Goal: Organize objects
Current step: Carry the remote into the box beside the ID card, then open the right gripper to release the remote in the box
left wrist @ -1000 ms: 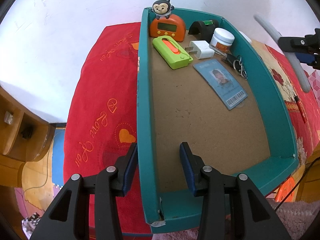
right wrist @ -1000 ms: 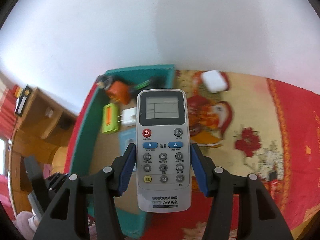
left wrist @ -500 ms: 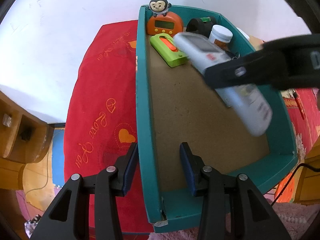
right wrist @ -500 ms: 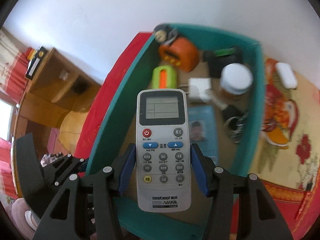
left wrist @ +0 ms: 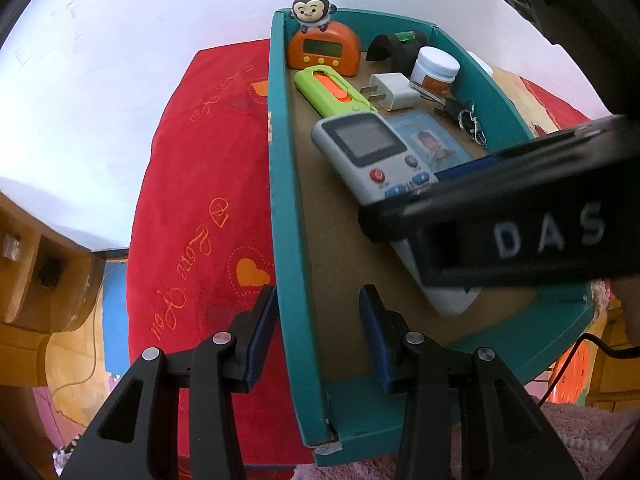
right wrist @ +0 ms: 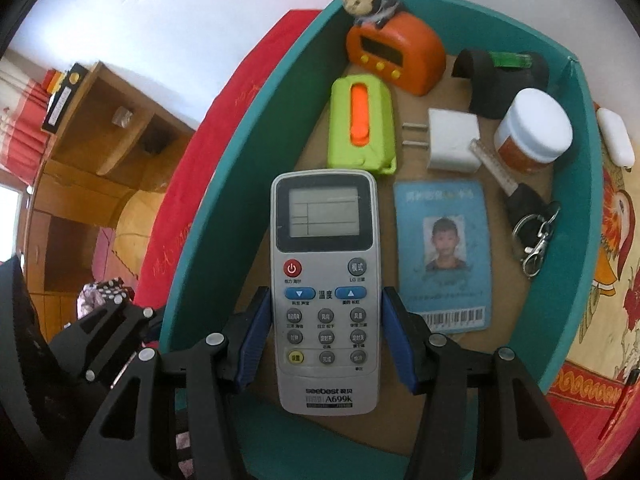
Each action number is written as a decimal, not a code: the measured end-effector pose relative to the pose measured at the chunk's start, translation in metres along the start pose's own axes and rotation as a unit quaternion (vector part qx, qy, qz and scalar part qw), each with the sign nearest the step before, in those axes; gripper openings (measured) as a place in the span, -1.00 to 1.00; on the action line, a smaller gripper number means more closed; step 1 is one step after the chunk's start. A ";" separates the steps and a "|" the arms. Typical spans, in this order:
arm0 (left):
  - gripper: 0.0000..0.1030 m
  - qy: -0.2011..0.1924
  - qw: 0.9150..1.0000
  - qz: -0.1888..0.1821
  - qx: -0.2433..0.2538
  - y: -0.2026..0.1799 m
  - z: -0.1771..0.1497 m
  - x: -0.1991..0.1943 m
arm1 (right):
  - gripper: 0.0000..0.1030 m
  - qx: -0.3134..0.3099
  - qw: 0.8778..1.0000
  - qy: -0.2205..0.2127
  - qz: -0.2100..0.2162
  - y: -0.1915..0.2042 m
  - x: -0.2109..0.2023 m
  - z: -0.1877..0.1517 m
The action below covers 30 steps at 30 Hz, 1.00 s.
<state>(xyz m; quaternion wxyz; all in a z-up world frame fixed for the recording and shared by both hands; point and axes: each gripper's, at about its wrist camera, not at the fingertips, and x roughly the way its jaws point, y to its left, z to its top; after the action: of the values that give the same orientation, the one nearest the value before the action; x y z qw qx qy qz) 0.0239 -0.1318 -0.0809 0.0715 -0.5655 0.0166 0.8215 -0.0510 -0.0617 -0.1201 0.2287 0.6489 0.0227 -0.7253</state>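
Note:
My right gripper [right wrist: 325,296] is shut on a grey-white air-conditioner remote [right wrist: 324,280], its blue pads pressed to both long sides. The remote hangs low inside the teal cardboard box [right wrist: 580,200], screen facing up, left of a blue ID card [right wrist: 444,252]. In the left wrist view the remote [left wrist: 372,152] shows under the right gripper's black body. My left gripper [left wrist: 318,294] straddles the box's left wall [left wrist: 280,200] near the front corner, closed on it.
At the far end of the box are an orange clock with a monkey [right wrist: 396,52], a green case [right wrist: 360,128], a white charger [right wrist: 452,140], a white-lidded jar [right wrist: 532,128] and keys [right wrist: 532,224]. A red blanket [left wrist: 200,160] lies under the box.
My right gripper carried the remote from beside the box to over it and sank down into it, next to the ID card. The left gripper kept its hold on the wall.

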 end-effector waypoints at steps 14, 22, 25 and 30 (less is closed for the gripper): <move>-0.16 0.000 1.000 -0.002 0.003 -0.002 0.002 0.001 | 0.06 -0.014 1.000 0.003 -0.023 0.008 0.008 0.000; -0.16 0.000 1.000 -0.002 0.004 -0.001 0.001 0.000 | 0.06 0.011 1.000 -0.006 -0.009 0.002 0.003 0.001; -0.16 0.000 1.000 -0.002 0.004 -0.001 0.001 0.000 | 0.06 0.012 1.000 -0.018 -0.007 -0.001 -0.006 0.001; -0.16 0.000 1.000 -0.003 0.004 0.000 0.001 0.000 | 0.06 0.024 0.999 -0.039 0.002 -0.009 -0.022 -0.003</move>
<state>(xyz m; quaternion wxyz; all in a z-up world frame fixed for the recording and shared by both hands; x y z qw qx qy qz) 0.0235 -0.1315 -0.0803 0.0761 -0.5651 0.0188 0.8213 -0.0508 -0.0458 -0.1024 0.2150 0.6256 -0.0053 -0.7499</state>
